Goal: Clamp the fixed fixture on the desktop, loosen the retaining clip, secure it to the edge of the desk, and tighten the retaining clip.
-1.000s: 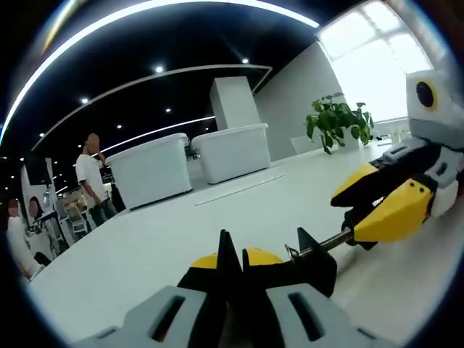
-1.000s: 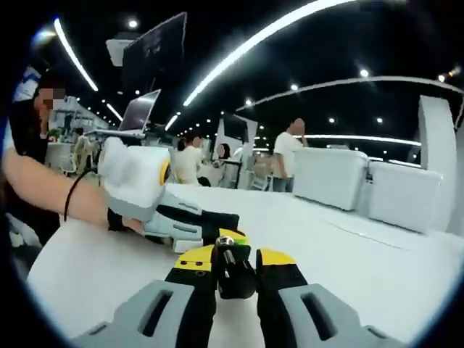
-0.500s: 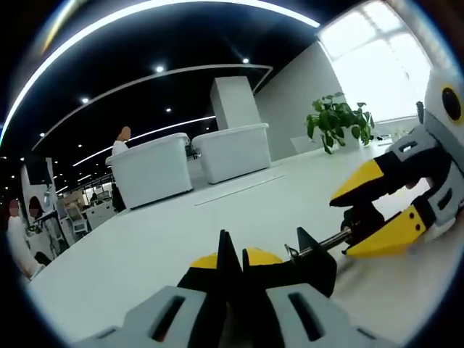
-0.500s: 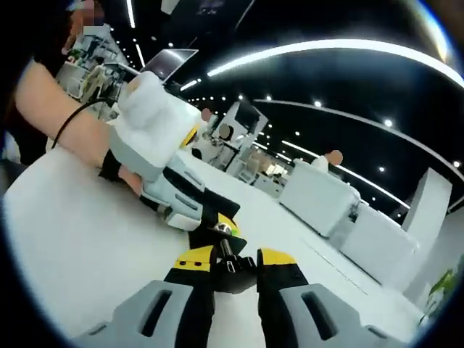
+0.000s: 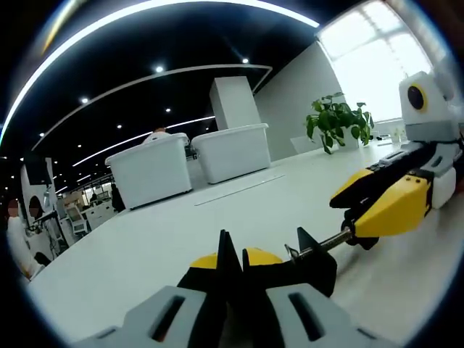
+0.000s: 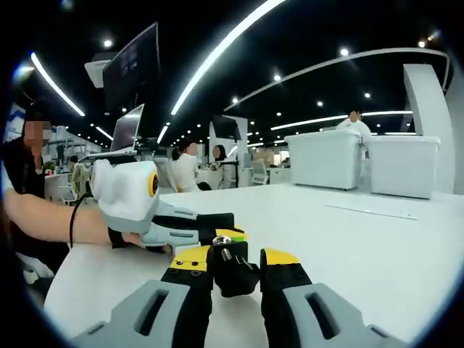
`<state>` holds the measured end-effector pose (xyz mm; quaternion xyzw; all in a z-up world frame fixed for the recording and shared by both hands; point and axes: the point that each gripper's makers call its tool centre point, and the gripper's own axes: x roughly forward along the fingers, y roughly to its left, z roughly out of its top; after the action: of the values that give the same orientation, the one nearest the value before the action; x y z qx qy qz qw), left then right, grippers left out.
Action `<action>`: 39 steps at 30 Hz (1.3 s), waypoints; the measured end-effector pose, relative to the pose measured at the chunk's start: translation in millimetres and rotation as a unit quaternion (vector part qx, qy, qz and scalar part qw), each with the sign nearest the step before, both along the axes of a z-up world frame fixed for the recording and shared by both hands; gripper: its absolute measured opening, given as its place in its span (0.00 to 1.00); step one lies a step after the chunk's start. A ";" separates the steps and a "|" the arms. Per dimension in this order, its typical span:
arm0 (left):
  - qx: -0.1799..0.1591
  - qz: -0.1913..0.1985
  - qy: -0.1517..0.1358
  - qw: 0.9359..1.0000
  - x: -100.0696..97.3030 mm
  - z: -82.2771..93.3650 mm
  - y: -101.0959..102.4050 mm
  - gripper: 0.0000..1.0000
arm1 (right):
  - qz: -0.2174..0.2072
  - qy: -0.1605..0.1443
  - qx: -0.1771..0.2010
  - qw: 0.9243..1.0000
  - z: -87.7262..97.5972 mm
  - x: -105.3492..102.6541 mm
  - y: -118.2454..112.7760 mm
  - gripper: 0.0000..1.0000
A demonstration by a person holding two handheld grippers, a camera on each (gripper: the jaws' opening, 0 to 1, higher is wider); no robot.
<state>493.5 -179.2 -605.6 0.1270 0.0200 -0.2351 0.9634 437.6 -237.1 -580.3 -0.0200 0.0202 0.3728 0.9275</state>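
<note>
Right gripper view has rolled back level: the right gripper [image 6: 236, 270] stays closed on the clip's screw handle [image 6: 233, 272], likely mid-turn loosening. Left gripper [image 5: 233, 262], jaws shut, still pins the fixture [image 5: 293, 264] on the desk [image 5: 181, 232].

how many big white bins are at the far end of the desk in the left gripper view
2. One white bin sits left of centre; the other white bin stands just right of it, before the white pillar. More may be hidden.

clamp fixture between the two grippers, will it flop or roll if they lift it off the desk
Probably stiff: the clamp fixture has a black body and a straight metal screw rod. Roll seems unlikely, since the left gripper and right gripper each grip an end. The white desk looks smooth, so it might slide.
</note>
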 end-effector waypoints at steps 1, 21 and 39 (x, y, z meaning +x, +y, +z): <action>0.000 0.000 0.000 1.000 0.2 0.0 0.0 0.09 | 0.002 0.001 0.001 1.000 -0.3 -0.3 -0.1 0.24; 0.000 0.004 0.000 1.000 1.4 -0.3 1.4 0.09 | -0.010 -0.147 -0.160 0.976 3.5 -5.5 10.6 0.19; 0.000 0.005 0.000 1.000 0.8 -0.3 1.4 0.09 | -0.016 -0.150 -0.164 0.975 6.7 -5.9 9.4 0.17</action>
<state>494.2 -177.8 -605.9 0.1273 0.0210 -0.2302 0.9646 431.8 -227.8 -573.7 -0.2268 -0.0579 0.3427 0.9098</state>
